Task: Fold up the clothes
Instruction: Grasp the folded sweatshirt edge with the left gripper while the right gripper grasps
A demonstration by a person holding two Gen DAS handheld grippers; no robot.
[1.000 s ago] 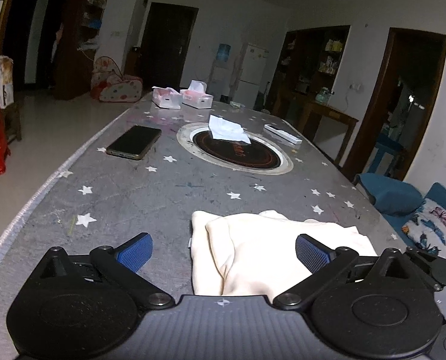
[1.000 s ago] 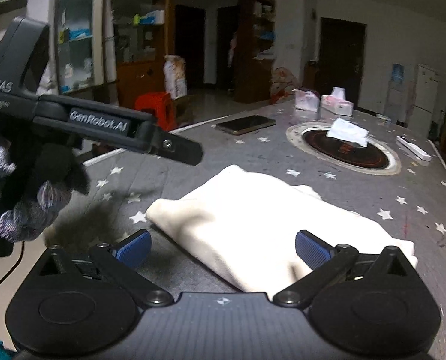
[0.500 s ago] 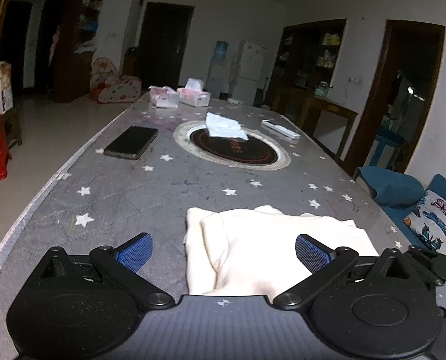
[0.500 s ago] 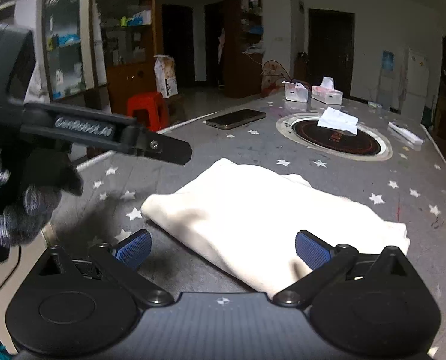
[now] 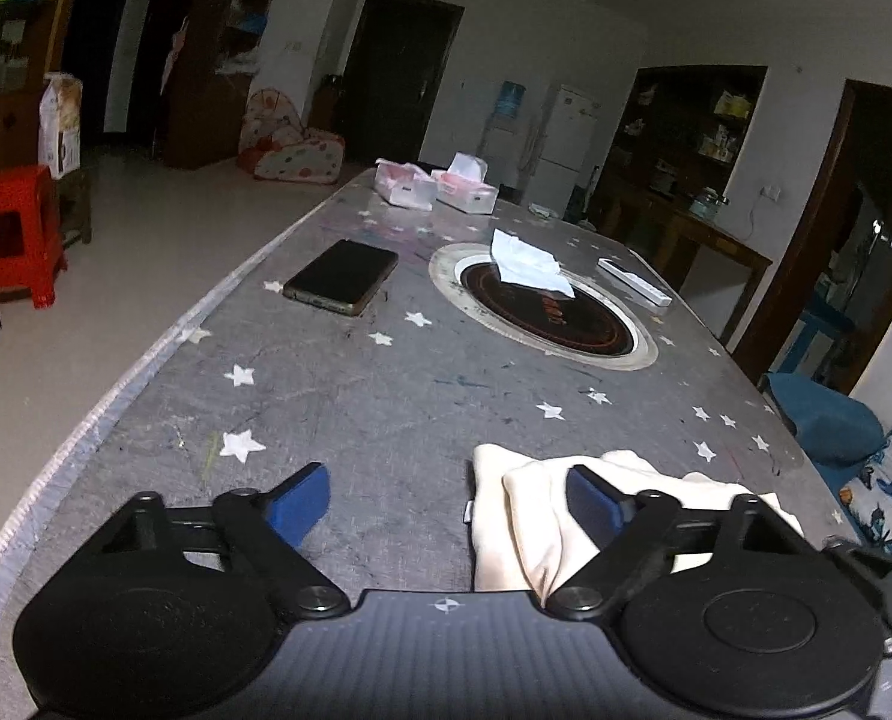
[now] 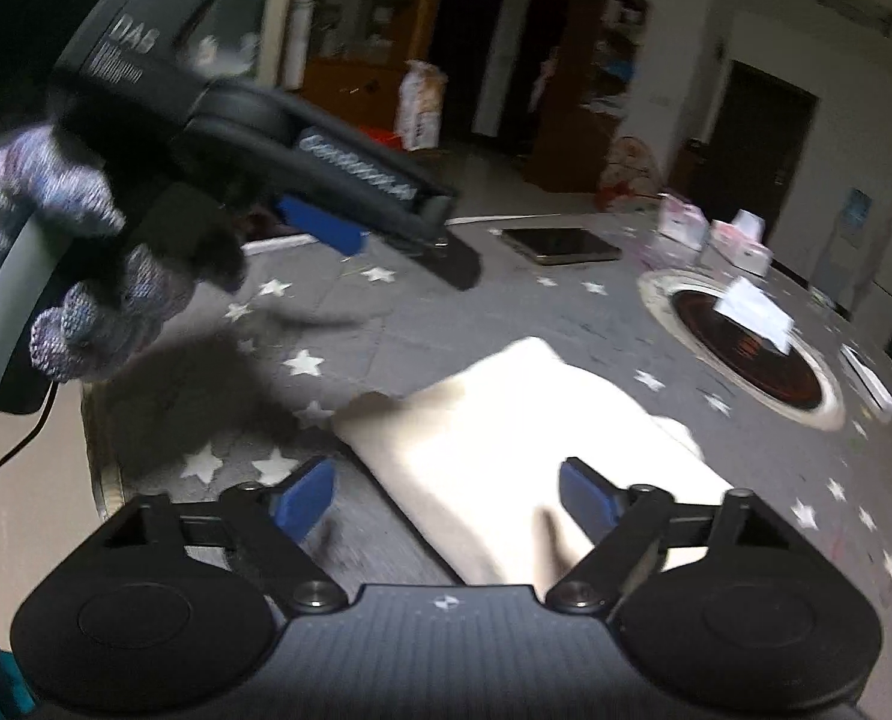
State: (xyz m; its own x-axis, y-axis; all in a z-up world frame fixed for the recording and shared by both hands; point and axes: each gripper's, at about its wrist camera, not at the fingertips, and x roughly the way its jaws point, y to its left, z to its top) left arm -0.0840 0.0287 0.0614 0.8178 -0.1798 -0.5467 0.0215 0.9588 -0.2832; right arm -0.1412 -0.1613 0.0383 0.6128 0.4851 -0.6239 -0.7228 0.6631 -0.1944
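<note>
Left gripper (image 6: 350, 228) reads "DAS", other label blurred; both it and right gripper (image 6: 446, 495) spread wide, nothing held, over cloth (image 6: 506, 438)

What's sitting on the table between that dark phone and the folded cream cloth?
Nothing: in the left wrist view, only bare star-printed tabletop runs from the phone to the folded cream garment. The round inset burner sits off to the side.

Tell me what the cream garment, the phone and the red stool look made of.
Garment: soft matte knit, probably cotton; it sags in rounded folds. Phone: glossy glass face, metal-looking rim. Stool: smooth moulded plastic, likely, judging by its uniform red sheen.
</note>
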